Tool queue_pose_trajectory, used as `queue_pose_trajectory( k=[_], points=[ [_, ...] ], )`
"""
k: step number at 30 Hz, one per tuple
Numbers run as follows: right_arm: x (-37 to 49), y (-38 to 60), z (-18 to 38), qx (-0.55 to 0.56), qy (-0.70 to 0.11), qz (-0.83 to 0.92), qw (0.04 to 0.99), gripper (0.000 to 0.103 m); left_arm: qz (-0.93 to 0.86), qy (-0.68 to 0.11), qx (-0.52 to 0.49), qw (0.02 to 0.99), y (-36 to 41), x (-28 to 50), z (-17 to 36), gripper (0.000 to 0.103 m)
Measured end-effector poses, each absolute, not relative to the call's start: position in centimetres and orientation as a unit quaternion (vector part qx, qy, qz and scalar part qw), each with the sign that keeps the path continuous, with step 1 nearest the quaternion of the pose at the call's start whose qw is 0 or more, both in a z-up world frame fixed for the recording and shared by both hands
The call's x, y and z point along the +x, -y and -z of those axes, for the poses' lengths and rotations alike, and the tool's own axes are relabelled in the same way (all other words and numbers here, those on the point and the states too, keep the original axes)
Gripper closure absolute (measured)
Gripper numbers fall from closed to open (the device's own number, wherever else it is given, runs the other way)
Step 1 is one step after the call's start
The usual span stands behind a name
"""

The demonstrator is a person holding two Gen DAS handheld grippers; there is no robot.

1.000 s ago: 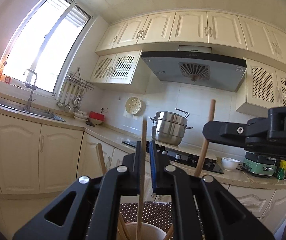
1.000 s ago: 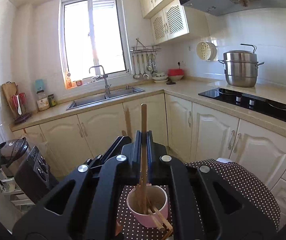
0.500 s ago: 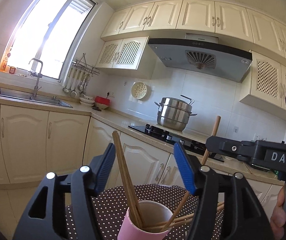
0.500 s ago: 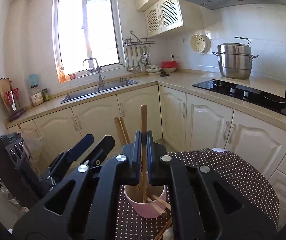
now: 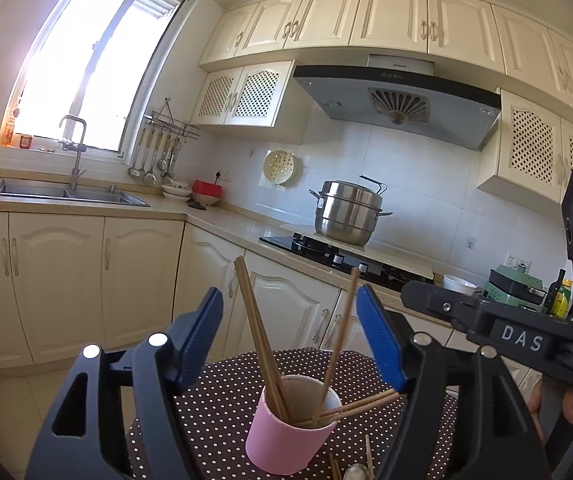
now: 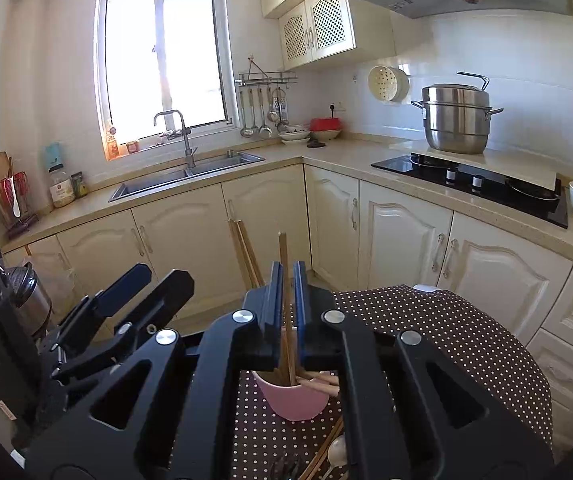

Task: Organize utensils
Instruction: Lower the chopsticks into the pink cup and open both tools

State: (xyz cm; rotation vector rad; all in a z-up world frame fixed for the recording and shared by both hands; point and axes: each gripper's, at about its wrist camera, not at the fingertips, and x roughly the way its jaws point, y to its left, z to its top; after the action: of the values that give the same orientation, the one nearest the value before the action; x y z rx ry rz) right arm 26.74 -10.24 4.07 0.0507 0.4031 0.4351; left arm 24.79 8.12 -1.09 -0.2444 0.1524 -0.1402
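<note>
A pink cup [image 5: 290, 428] stands on a brown dotted tablecloth [image 5: 214, 392] with several wooden chopsticks in it. My left gripper [image 5: 290, 336] hangs just short of the cup, its jaws opening. The chopsticks show between its blue pads, but the pads touch none of them. In the right wrist view my right gripper [image 6: 285, 280] is shut on one upright chopstick [image 6: 283, 248] whose lower end reaches into the pink cup [image 6: 290, 400]. A pair of chopsticks [image 6: 242, 248] leans out of the cup to the left. The left gripper [image 6: 152, 280] shows open at the left.
A spoon [image 6: 336, 450], a fork [image 6: 282, 468] and loose chopsticks lie on the cloth in front of the cup. Behind the table runs a cabinet-fronted counter with a sink [image 6: 190, 172], a black hob [image 6: 470, 180] and a steel steamer pot [image 6: 456, 120].
My left gripper was shut on a chopstick; it has let go, spread its jaws and drawn back. That chopstick now leans in the cup. The right gripper keeps its chopstick.
</note>
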Motion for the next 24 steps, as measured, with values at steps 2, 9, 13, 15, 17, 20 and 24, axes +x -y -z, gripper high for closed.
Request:
queue_pose_trajectory(
  k=[2,9,13,15,17,20,24],
  points=[
    [26.2,10.4,-4.3,0.026,-0.197,-0.213,0.957,0.096,0.071,-0.077,-0.122,0.987,-8.2,24.2,0.8,0.035],
    [23.8,11.2,-4.8,0.024,-0.188,-0.207,0.96,0.096,0.077,-0.094,-0.113,0.986,-7.8,22.0,0.1,0.032],
    [22.3,11.9,-4.4,0.021,-0.19,-0.203,0.96,0.096,0.083,-0.112,-0.105,0.985,-7.2,20.7,0.2,0.031],
    [21.6,12.3,-4.0,0.023,-0.194,-0.202,0.96,0.096,0.085,-0.121,-0.1,0.984,-6.8,20.1,0.4,0.031],
    [20.8,12.9,-3.5,0.023,-0.197,-0.199,0.96,0.096,0.087,-0.137,-0.092,0.983,-6.3,19.4,0.8,0.03],
    [19.8,13.7,-2.6,0.023,-0.205,-0.194,0.959,0.096,0.09,-0.16,-0.084,0.979,-5.6,18.9,1.5,0.03],
    [18.9,15.0,-0.9,0.029,-0.221,-0.186,0.957,0.096,0.098,-0.197,-0.077,0.972,-4.6,18.5,2.8,0.029]
  ],
)
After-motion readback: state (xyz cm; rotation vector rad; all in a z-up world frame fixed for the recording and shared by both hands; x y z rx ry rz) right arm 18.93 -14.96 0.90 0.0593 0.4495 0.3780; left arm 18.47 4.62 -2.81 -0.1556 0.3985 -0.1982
